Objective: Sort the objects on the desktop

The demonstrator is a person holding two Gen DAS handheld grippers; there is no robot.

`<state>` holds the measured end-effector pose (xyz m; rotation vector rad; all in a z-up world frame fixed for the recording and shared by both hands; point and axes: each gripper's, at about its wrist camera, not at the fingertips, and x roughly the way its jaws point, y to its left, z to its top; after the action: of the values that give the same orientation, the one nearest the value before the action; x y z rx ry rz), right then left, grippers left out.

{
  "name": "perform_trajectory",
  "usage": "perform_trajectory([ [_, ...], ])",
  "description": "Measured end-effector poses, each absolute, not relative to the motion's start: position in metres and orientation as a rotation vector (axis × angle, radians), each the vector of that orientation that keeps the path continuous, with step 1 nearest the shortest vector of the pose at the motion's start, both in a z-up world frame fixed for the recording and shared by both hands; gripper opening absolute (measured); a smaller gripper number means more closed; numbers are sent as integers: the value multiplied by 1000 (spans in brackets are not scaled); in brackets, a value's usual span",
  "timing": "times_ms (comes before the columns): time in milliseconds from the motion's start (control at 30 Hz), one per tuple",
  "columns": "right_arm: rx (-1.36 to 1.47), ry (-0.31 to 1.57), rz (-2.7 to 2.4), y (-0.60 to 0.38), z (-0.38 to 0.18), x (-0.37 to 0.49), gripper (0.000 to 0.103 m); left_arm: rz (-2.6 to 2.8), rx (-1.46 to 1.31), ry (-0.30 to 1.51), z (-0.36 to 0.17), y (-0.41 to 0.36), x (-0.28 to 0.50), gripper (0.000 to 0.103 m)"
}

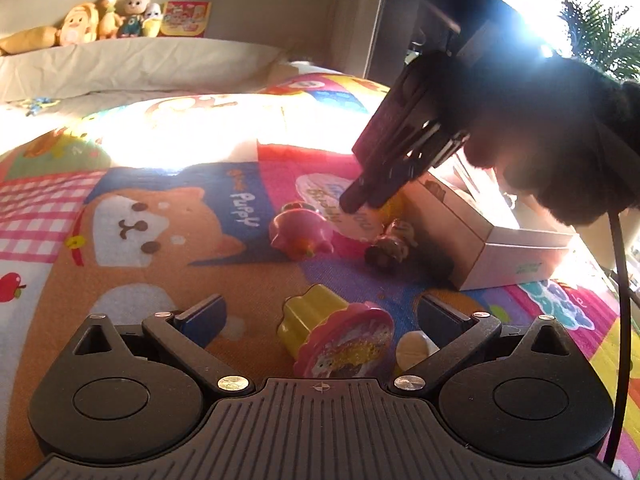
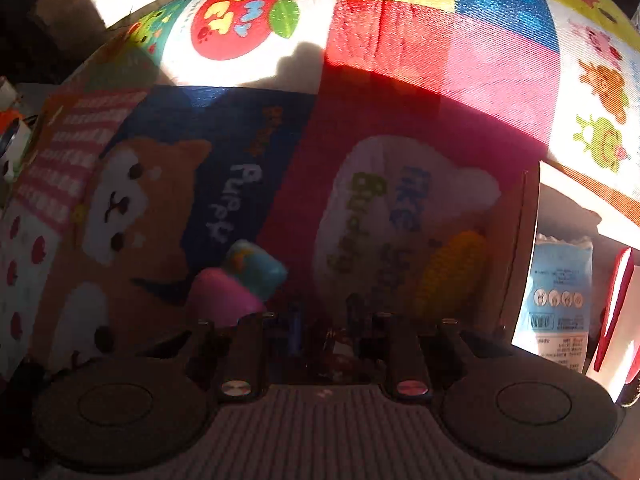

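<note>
Nearest the left wrist camera, the left gripper (image 1: 320, 316) has its jaws spread wide around a toy cupcake (image 1: 336, 332). It lies on its side with a yellow fluted base and a pink frosted top, and neither pad touches it. A small cream-coloured round piece (image 1: 416, 350) lies just beside it, by the right-hand finger.

Everything rests on a bright patchwork play mat (image 1: 160, 216) printed with a puppy. Farther off, the right gripper (image 1: 354, 202), held by a dark-gloved hand (image 1: 560, 128), points steeply down with its jaws pressed together. Whether anything is pinched between them cannot be told. Its tips hang over the mat between a pink toy cupcake (image 1: 300, 232) and a small brown figurine (image 1: 394, 244), next to an open cardboard box (image 1: 500, 252).

The cupcake between the spread jaws looks like light, hollow, stiff plastic, smooth and likely to roll. The ridged yellow base probably offers the surest hold, squeezed across its width.
</note>
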<state>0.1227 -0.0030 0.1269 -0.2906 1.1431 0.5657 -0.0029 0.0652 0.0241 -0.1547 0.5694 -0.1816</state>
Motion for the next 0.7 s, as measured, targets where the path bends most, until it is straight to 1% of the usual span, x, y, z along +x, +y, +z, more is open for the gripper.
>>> perform_trajectory([
  [67, -330, 1023, 496, -8, 147, 124, 23, -180, -140, 573, 24, 63, -2, 103],
  [100, -374, 973, 437, -6, 149, 136, 25, -177, -134, 570, 24, 62, -3, 103],
  [133, -419, 949, 390, -3, 148, 152, 30, -173, -130, 567, 24, 62, -3, 103],
  [167, -444, 955, 359, -2, 143, 162, 33, -168, -128, 563, 24, 62, -4, 103],
  [300, -482, 1016, 299, 6, 112, 189, 33, -162, -149, 560, 23, 66, -4, 103],
  [333, -503, 1005, 280, 8, 105, 191, 34, -164, -156, 562, 23, 67, -3, 103],
  [400, -559, 981, 269, 14, 96, 193, 34, -167, -167, 562, 22, 68, -4, 103],
  [533, -629, 960, 263, 20, 88, 189, 35, -181, -221, 643, 17, 73, 1, 103],
  [633, -657, 946, 269, 18, 89, 175, 35, -182, -221, 642, 16, 71, -3, 103],
  [700, -621, 992, 312, 11, 92, 165, 34, -192, -206, 638, 17, 67, -9, 103],
])
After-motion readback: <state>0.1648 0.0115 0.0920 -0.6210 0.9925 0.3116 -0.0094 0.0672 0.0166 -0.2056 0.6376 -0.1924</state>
